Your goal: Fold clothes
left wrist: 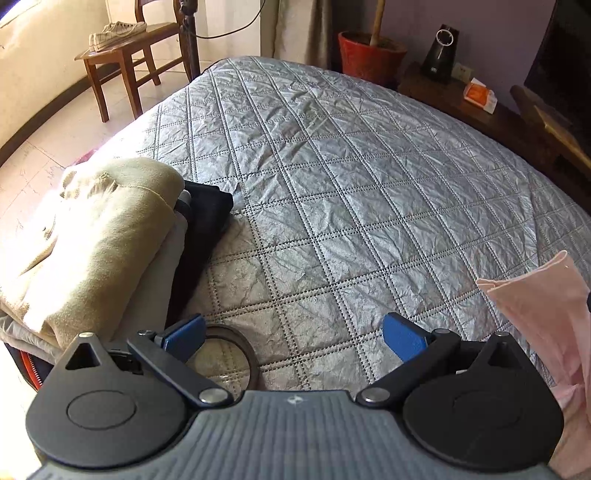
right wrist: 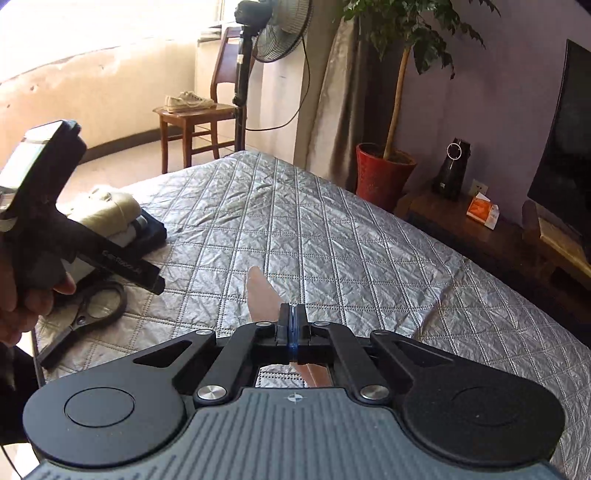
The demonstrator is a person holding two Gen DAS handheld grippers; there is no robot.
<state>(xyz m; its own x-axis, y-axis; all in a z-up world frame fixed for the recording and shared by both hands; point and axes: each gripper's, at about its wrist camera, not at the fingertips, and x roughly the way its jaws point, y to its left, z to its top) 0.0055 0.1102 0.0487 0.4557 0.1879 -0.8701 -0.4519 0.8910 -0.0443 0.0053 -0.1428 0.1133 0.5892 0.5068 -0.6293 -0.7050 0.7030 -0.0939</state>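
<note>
The right gripper [right wrist: 292,321] is clenched on the pink garment [left wrist: 543,314] (only its edge), lifted above the bed [left wrist: 351,184]; the left gripper [left wrist: 293,338] is released. The thin cloth could slip out.

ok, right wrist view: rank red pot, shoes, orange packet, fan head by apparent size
1. Fan head, cropped at top, and red pot: too alike to rank.
2. Shoes.
3. Orange packet.
All sit far back, at differing depths, so true sizes are unsure.
</note>
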